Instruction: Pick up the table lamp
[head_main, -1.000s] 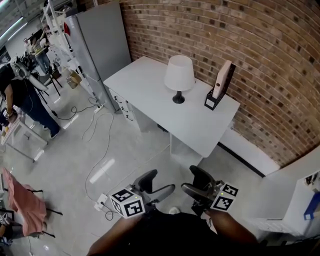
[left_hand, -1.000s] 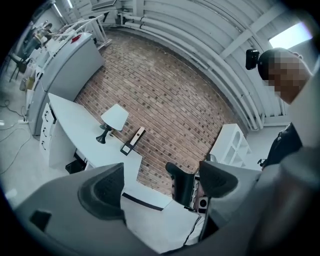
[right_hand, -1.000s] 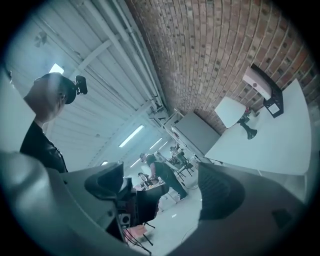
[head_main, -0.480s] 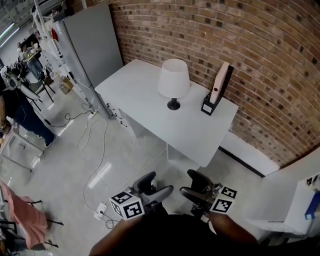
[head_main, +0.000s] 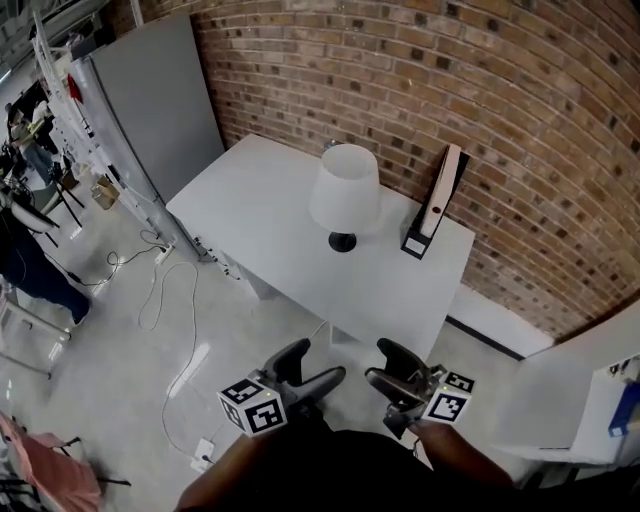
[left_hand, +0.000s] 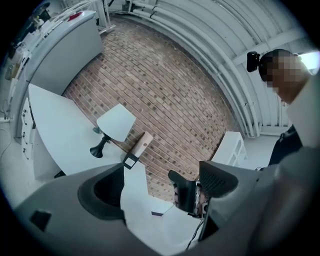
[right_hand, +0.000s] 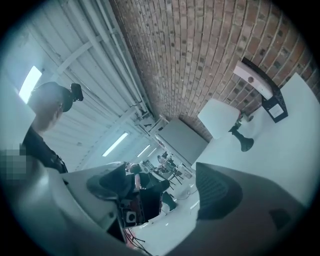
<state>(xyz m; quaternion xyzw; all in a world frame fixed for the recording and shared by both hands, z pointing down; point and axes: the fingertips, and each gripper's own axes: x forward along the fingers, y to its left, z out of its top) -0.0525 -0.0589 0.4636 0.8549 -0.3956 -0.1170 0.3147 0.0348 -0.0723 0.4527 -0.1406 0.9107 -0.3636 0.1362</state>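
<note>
The table lamp (head_main: 345, 188) has a white shade and a black foot and stands upright near the back of the white table (head_main: 260, 205). In the head view both grippers are held low over the floor, short of the table's front edge and well away from the lamp. My left gripper (head_main: 314, 366) is open with nothing between its fingers. My right gripper (head_main: 388, 366) is open and empty too. The left gripper view shows the lamp (left_hand: 115, 122) far ahead, above the open gripper (left_hand: 160, 185). In the right gripper view the lamp (right_hand: 220, 117) is small and distant beyond the gripper (right_hand: 162, 187).
A tall pale file holder (head_main: 436, 202) in a black base stands right of the lamp. A brick wall (head_main: 480, 90) backs the table. A grey cabinet (head_main: 155, 100) stands at the left. Cables (head_main: 165, 300) lie on the floor, and a white unit (head_main: 560, 400) stands at the right.
The table and lamp have come nearer and lower in the head view as the person walks towards them. Both grippers stay open and empty in front of the body.
</note>
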